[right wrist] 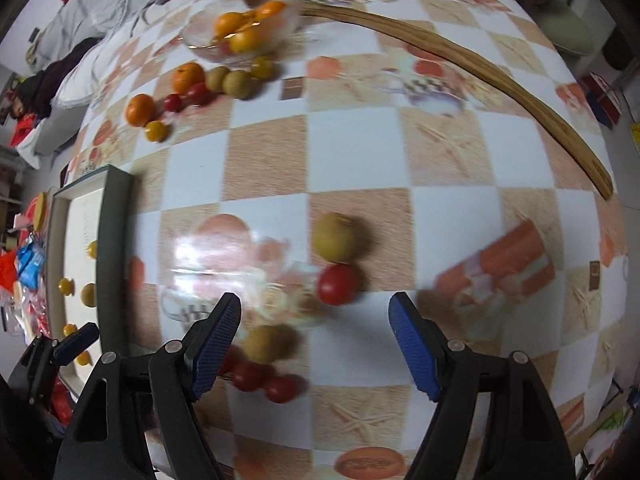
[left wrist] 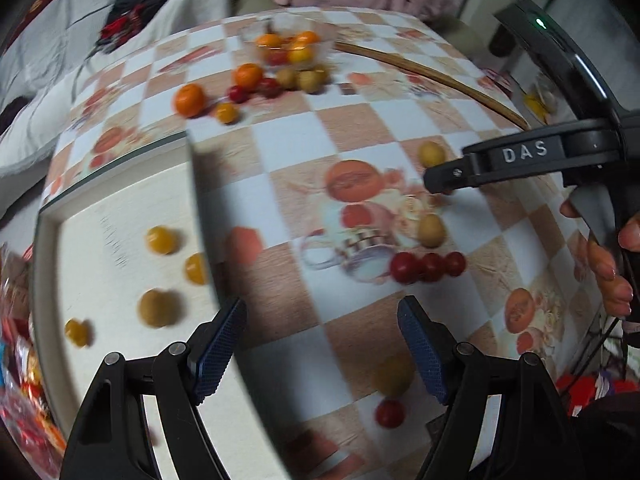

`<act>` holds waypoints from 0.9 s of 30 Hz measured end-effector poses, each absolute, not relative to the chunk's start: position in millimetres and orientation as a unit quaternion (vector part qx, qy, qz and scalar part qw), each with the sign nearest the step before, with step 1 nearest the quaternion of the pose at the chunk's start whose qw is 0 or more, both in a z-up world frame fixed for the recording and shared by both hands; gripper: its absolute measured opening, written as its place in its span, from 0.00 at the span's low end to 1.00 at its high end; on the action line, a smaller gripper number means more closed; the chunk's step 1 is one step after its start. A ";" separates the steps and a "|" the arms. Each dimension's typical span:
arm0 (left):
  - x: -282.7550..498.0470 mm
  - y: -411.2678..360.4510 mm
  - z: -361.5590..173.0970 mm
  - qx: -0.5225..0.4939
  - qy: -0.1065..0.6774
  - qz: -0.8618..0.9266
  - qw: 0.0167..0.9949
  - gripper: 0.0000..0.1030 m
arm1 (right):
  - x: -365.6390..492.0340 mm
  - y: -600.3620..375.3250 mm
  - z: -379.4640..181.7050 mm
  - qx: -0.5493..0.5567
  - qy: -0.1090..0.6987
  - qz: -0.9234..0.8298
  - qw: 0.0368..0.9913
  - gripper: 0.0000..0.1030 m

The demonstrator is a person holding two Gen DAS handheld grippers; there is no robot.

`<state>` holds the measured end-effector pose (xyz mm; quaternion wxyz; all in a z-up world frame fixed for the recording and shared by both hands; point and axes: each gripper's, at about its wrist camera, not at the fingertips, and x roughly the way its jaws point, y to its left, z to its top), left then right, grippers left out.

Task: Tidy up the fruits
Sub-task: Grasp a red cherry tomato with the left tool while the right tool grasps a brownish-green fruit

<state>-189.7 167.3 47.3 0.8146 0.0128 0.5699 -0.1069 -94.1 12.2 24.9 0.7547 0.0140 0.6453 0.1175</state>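
Note:
Fruits lie scattered on a checkered tablecloth. A white tray point(left wrist: 112, 216) at the left holds several yellow fruits point(left wrist: 161, 240). My left gripper point(left wrist: 322, 344) is open and empty just right of the tray's edge. My right gripper point(right wrist: 314, 336) is open and empty above a red tomato point(right wrist: 337, 284) and a greenish-brown fruit point(right wrist: 335, 237); its side shows in the left wrist view point(left wrist: 444, 184). Three red tomatoes point(left wrist: 428, 266) lie in a row near it. A glass bowl point(right wrist: 240, 20) of oranges stands far back, with oranges point(right wrist: 140, 110) and more fruits beside it.
A curved wooden strip point(right wrist: 480, 64) runs across the far right of the table. Snack packets point(right wrist: 28, 264) lie left of the tray. Bedding and clothes point(left wrist: 120, 20) lie beyond the table's far edge.

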 end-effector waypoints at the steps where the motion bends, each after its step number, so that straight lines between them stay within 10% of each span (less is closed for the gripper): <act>1: -189.1 160.9 46.3 0.014 0.571 -0.113 0.813 0.76 | -94.0 8.9 24.1 0.016 0.646 0.117 0.754 0.77; 19: -168.0 105.8 19.2 0.059 0.572 -0.169 0.801 0.76 | -77.5 -3.7 11.4 0.012 0.643 0.133 0.754 0.76; 27: -162.5 95.3 20.0 0.037 0.576 -0.182 0.796 0.57 | -66.3 12.9 12.5 -0.017 0.637 0.143 0.758 0.48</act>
